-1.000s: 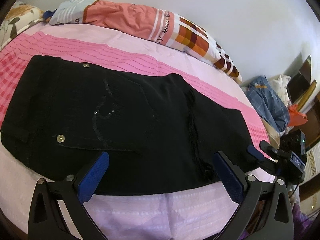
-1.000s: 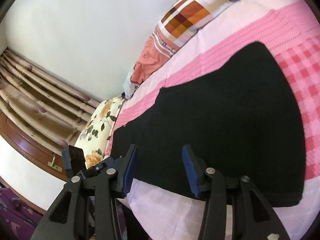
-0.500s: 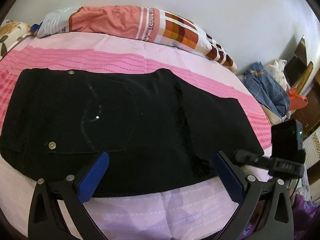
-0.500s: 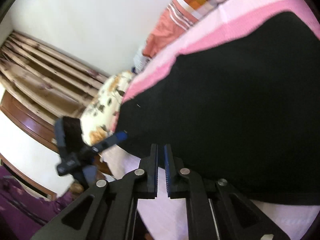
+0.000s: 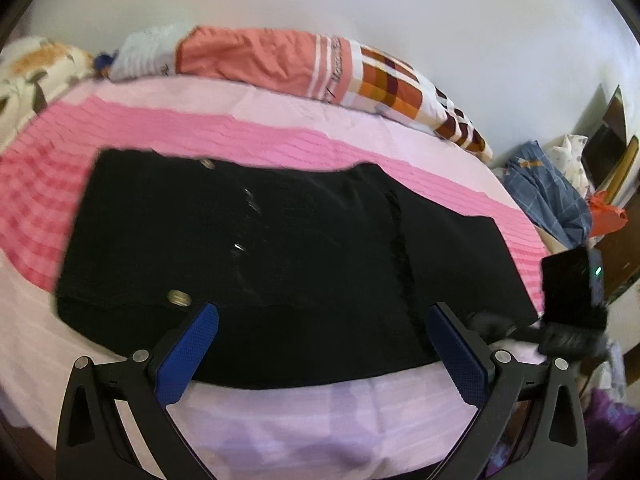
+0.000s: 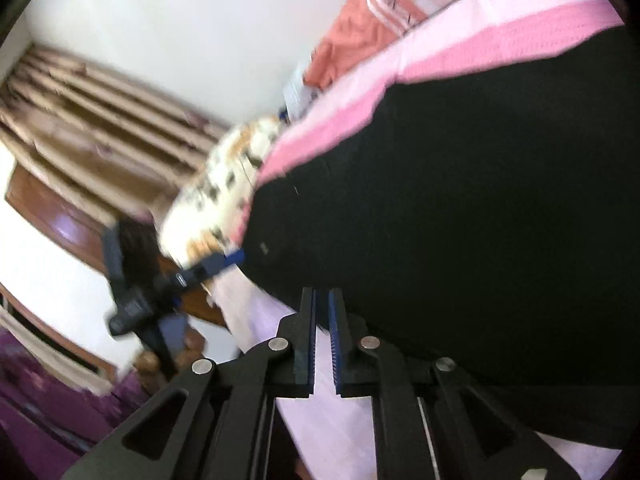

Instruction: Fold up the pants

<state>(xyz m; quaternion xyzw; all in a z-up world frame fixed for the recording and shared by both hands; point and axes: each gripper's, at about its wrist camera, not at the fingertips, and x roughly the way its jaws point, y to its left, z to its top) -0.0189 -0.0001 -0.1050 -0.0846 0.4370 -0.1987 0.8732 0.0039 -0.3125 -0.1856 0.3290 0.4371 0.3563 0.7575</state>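
Already the right gripper (image 6: 322,300) had its jaws drawn nearly together at the near hem of the black pants (image 5: 280,264); whether cloth sat between the pads could not be told. The left gripper (image 5: 322,344) hung wide apart over the same near edge, touching nothing. The pants lay flat across the pink bedsheet (image 5: 240,136). Risk, as judged: a thin pinch might catch only one layer, or the sheet too, and drag it up. Room was good toward the striped pillow (image 5: 280,60); the clothes pile (image 5: 548,196) crowded the right side, and the bed's near edge was close.
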